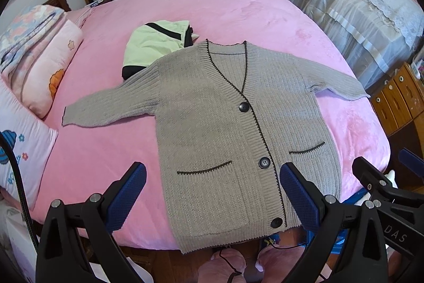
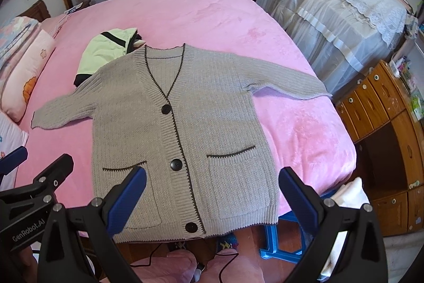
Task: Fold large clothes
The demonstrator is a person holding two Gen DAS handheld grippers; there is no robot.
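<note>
The grey cardigan (image 1: 220, 129) lies face up and spread flat on the pink bed (image 1: 238, 7), buttoned, with its collar toward the far side of the bed and its hem hanging just over the near edge. So its long axis runs straight away from both claws, collar far, hem near. One sleeve (image 1: 106, 108) reaches out from the cardigan toward the pillows (image 1: 45, 70), the other sleeve (image 1: 336, 76) toward the wooden drawers (image 1: 397, 100). A folded green-and-black garment (image 1: 156, 44) sits just beyond the cardigan's collar, partly tucked under the pillow-side shoulder.

The left claw (image 1: 212, 192) hangs above the cardigan's hem with its blue pads wide apart and nothing between them; it frames the pillow-side pocket and the lower buttons. The right claw (image 2: 212, 192) is also spread apart and empty, above the hem on the drawer side, over the other pocket. Neither touches the knit.

Folding looks not yet begun. Judging by how things lie, each claw is nearer its own side: the left to the pillow-side sleeve, the right to the drawer-side sleeve. Both sleeves lie farther from the claws than the hem, and each would need bringing in across the cardigan's body
</note>
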